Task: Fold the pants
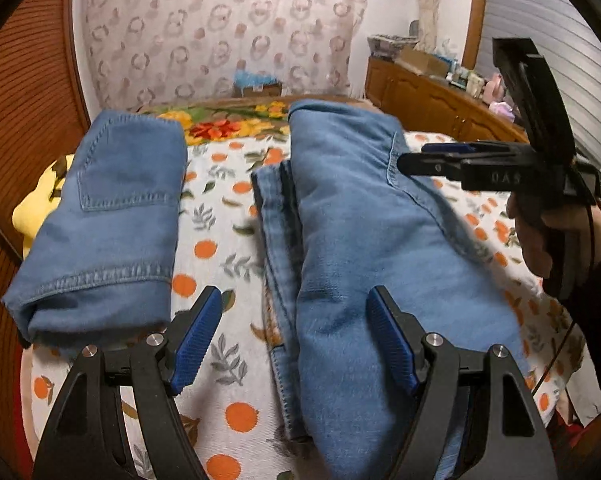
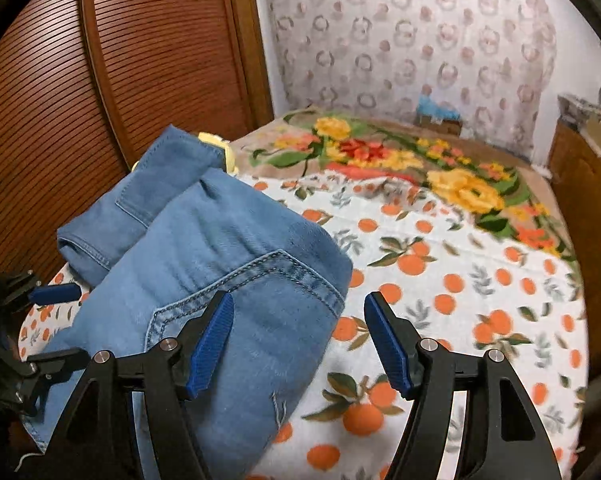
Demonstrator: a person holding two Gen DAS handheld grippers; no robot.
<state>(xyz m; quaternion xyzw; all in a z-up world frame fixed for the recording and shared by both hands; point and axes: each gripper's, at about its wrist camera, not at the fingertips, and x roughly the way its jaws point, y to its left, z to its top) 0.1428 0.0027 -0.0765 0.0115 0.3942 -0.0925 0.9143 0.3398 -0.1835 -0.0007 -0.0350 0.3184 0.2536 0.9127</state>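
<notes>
Denim jeans [image 1: 352, 240], folded oblong, stitched seams, at 12 o'clock. Left gripper [image 1: 294, 336] and right gripper [image 2: 298, 340]: ribbed blue pads spread wide, empty.

Two folded pants [image 1: 340, 216] [image 1: 108, 216] side by side — on the bed [image 1: 220, 240].

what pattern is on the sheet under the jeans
White with oranges and green leaves: the sheet shows best in the right wrist view, beside the jeans.
</notes>
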